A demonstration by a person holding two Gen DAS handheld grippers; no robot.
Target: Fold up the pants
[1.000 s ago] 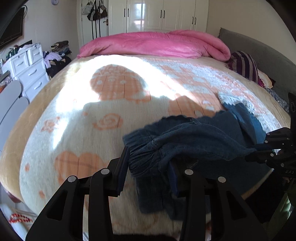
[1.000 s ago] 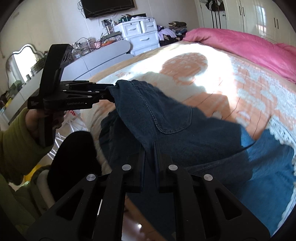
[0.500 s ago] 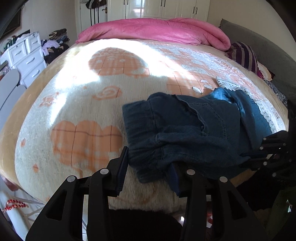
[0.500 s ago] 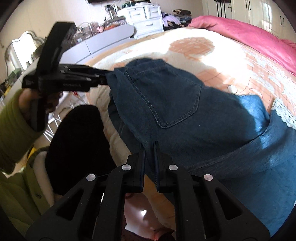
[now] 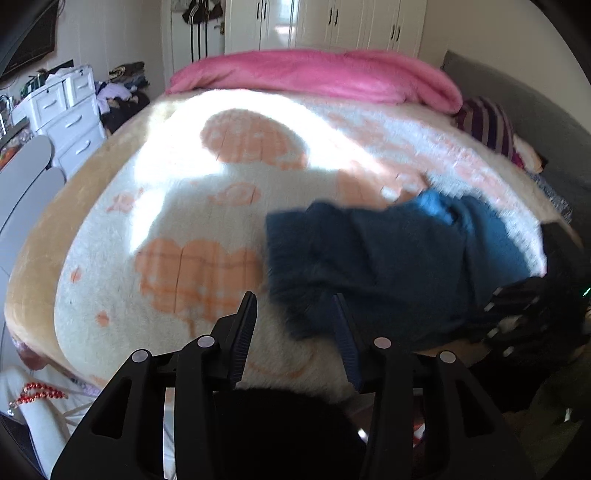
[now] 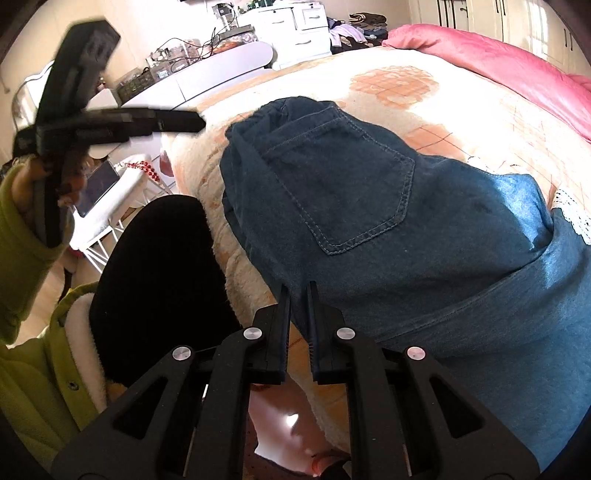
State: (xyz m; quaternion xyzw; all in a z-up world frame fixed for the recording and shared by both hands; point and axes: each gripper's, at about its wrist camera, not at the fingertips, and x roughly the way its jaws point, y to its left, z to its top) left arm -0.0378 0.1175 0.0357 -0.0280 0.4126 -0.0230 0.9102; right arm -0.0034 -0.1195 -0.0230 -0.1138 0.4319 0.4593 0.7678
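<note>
Your left tool (image 5: pixel 293 325) spread wide, clear of one pants (image 6: pixel 369 206), right tool (image 6: pixel 297 295) pinching their edge, on the bed (image 5: pixel 184 184).

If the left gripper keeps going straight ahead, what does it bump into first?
Probably the near edge of the jeans on the blanket; the left gripper is open, pointing there. Blur makes depth uncertain.

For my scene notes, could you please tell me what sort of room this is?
Most likely a home bedroom: a bed under a fleecy blanket, a pink duvet at its far end, white wardrobes behind, and a white dresser.
</note>
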